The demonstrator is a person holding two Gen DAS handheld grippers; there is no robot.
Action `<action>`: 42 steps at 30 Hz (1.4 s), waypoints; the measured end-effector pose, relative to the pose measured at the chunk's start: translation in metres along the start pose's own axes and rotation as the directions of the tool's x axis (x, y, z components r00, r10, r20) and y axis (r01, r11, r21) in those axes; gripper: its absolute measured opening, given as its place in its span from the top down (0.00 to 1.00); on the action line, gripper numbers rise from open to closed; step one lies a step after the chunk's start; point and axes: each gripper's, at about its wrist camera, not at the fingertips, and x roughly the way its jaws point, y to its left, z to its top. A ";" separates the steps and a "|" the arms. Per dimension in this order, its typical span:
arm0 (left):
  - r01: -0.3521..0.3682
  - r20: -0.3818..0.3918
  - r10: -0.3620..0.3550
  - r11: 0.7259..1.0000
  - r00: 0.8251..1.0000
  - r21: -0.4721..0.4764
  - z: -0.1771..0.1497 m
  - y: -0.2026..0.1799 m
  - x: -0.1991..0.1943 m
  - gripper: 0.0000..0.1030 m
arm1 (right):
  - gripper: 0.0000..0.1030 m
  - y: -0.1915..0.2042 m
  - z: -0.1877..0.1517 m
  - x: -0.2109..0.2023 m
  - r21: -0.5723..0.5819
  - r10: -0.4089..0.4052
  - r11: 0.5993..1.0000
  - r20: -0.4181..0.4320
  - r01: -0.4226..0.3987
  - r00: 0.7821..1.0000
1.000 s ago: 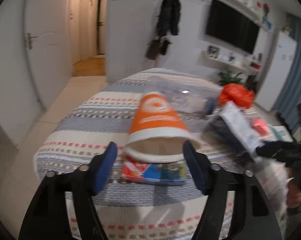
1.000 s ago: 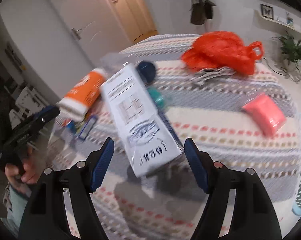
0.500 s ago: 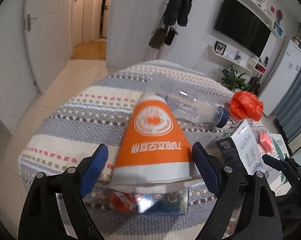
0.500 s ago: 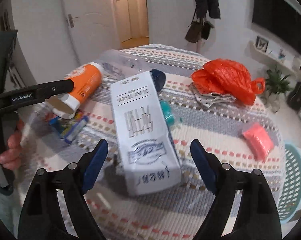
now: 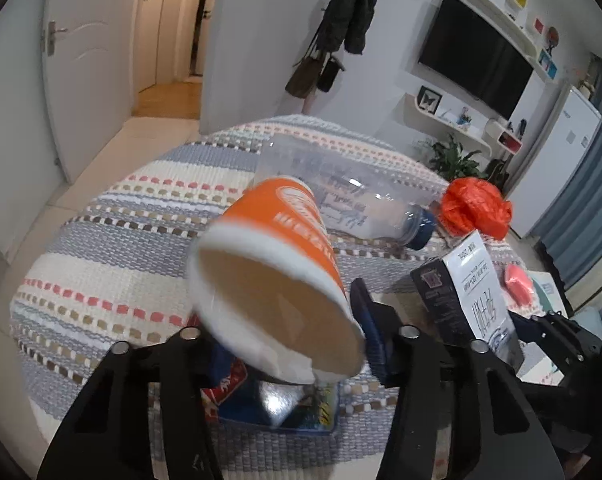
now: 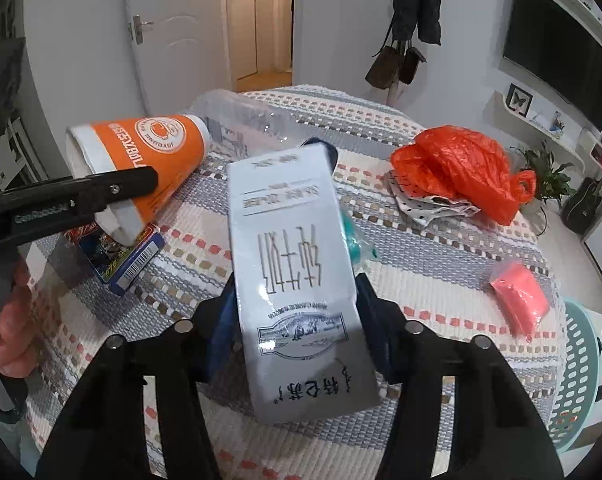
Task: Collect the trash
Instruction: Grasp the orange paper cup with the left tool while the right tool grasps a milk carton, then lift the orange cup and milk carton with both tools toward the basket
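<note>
Grip matters most here: my left gripper (image 5: 285, 344) has its jaws pinching the orange paper cup (image 5: 277, 276) near its rim, lifted off the counter (image 5: 113, 248); my right gripper (image 6: 297, 320) squeezes the milk carton (image 6: 293, 264). I'd keep pressure light and carry both level toward the basket (image 6: 581, 364).

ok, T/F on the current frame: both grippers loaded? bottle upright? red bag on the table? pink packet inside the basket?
1. The left gripper is shut on the orange cup. True.
2. The right gripper is open and empty. False: it grips the milk carton.
3. The clear bottle stands upright. False: it lies on its side.
4. The red bag lies on the table. True.
5. The pink packet is in the basket. False: it lies on the table.
</note>
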 end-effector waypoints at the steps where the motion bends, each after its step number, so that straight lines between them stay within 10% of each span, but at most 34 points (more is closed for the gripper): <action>1: 0.003 0.011 -0.003 1.000 1.000 0.001 0.000 -0.001 -0.004 0.60 | 0.52 -0.001 0.000 -0.002 0.005 0.004 1.000 0.006 -0.004 1.000; 19: 0.173 0.214 -0.216 0.964 0.953 0.202 0.020 -0.125 -0.077 0.61 | 0.52 -0.100 -0.007 -0.112 0.224 -0.109 0.973 0.242 0.054 0.964; 33: 0.350 0.019 -0.390 0.847 0.921 0.400 0.003 -0.312 -0.010 0.61 | 0.52 -0.271 -0.085 -0.148 0.553 -0.344 0.806 0.151 0.209 0.927; 42: 0.429 -0.168 -0.397 0.796 0.903 0.427 -0.039 -0.373 0.065 0.60 | 0.52 -0.345 -0.143 -0.110 0.691 -0.348 0.673 -0.016 0.262 0.937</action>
